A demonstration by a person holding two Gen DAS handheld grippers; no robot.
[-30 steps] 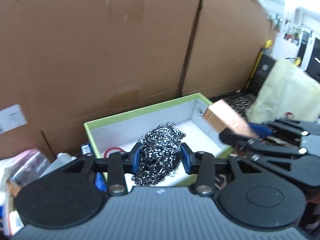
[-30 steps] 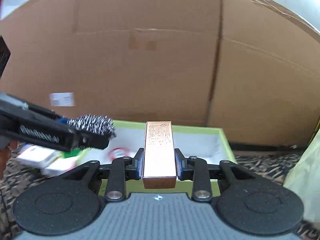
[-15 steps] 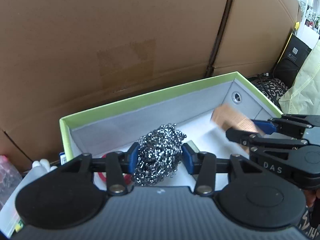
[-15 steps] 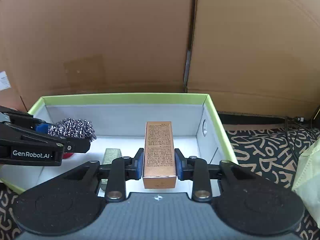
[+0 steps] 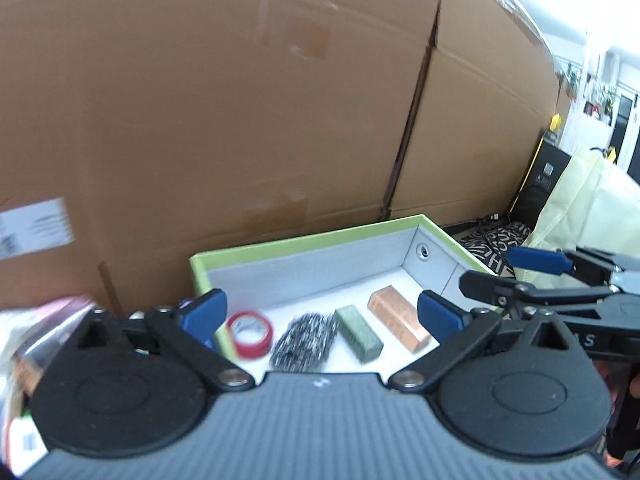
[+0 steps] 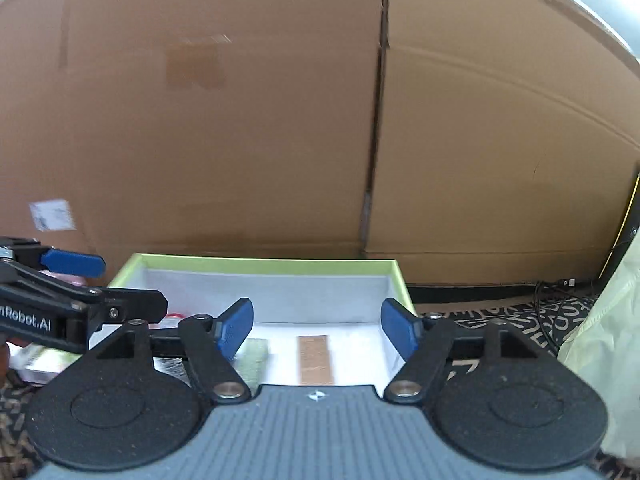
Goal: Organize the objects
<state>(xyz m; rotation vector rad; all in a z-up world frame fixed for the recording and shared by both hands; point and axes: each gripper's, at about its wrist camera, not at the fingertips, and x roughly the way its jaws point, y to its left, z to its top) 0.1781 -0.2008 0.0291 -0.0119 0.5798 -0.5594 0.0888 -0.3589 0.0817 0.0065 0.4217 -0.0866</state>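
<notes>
Steel scourer lies on the white floor of the green-rimmed box, between red tape roll on its left and green block, with copper carton farthest right. Left gripper and right gripper have just been opening; both now gape wide and empty above the box's near edge.

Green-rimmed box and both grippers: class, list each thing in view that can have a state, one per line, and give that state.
Green-rimmed box: open, no lid on it.
Red tape roll: lying in the box.
Steel wool scourer: released, resting in the box.
Green block: lying flat in the box.
Copper carton: released, lying flat in the box.
Left gripper: open, fingers just spread, empty.
Right gripper: open, fingers just spread, empty.
</notes>
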